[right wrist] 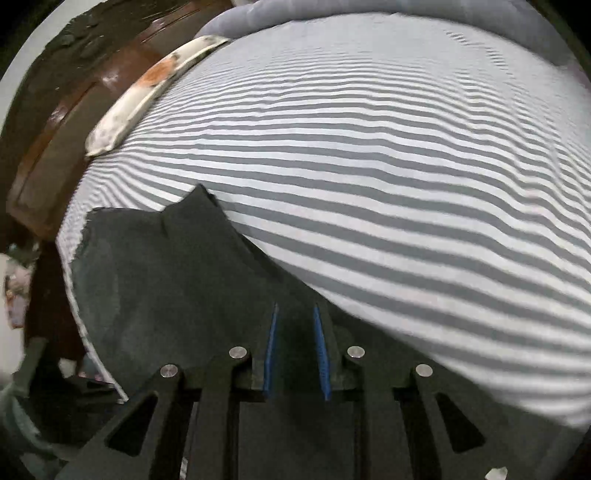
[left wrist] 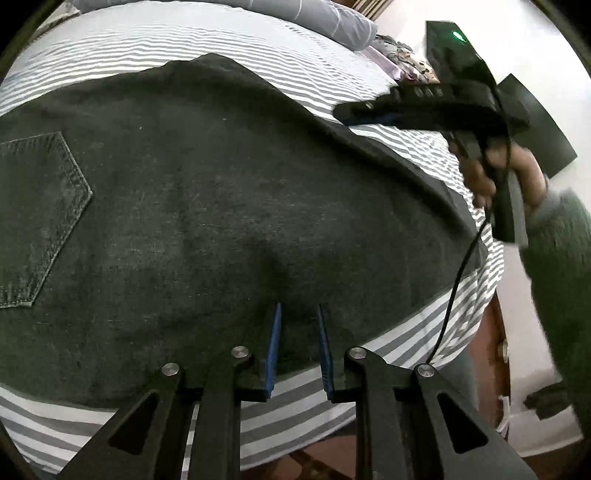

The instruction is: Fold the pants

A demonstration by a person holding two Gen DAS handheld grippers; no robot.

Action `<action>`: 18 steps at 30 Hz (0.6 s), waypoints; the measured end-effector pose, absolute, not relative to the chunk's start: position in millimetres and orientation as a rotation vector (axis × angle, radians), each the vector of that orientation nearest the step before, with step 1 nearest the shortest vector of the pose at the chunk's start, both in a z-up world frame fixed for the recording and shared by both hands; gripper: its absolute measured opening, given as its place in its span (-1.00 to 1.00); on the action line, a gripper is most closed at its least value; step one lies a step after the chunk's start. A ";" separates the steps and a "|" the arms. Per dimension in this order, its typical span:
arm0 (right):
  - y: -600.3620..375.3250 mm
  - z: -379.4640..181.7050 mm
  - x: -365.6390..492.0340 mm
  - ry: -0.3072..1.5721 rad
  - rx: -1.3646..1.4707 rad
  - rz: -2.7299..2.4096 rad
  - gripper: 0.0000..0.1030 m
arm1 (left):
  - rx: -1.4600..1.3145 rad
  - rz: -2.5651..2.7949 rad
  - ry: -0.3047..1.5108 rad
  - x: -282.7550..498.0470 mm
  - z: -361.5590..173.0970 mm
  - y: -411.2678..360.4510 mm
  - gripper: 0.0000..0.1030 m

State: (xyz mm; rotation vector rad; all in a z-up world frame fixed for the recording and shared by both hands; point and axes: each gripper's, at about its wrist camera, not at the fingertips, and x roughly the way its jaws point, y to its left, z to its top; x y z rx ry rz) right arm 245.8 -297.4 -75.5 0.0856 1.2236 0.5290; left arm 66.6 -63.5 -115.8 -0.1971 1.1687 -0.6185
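- We've got a bed with a grey-and-white striped sheet (right wrist: 388,177) filling most of both views, with a grey-blue blanket (left wrist: 332,18) bunched along its far end.
- The dark grey jeans (left wrist: 221,192) are spread flat across the sheet near the bed's edge; they take up most of the left wrist view, back pocket (left wrist: 37,218) face up on the left side.
- In the right wrist view one pointed corner of the jeans sticks up against the stripes, and a brown wooden bed frame (right wrist: 66,122) runs along the far left.
- Our right gripper (right wrist: 297,314) hangs low over the jeans' edge, blue pads spread apart, denim showing between them. Pretty blurry here, so we can't tell if they touch the fabric.
- Our left gripper (left wrist: 299,308) sits right at the near edge of the jeans, fingers parted, nothing pinched.
- The left wrist view also catches the right gripper from the side, held in a hand (left wrist: 495,173) with a green sleeve, black cable (left wrist: 461,266) dangling.
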 end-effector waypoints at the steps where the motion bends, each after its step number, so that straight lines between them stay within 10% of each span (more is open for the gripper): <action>1: -292.7 -77.9 251.3 1.245 0.081 0.569 -0.63 | -0.180 -0.615 1.159 64.3 -115.1 -64.9 -0.61; 18: -256.1 -77.4 239.1 1.176 -0.129 0.664 -0.95 | -0.199 -0.617 1.160 66.8 -115.0 -62.4 -0.61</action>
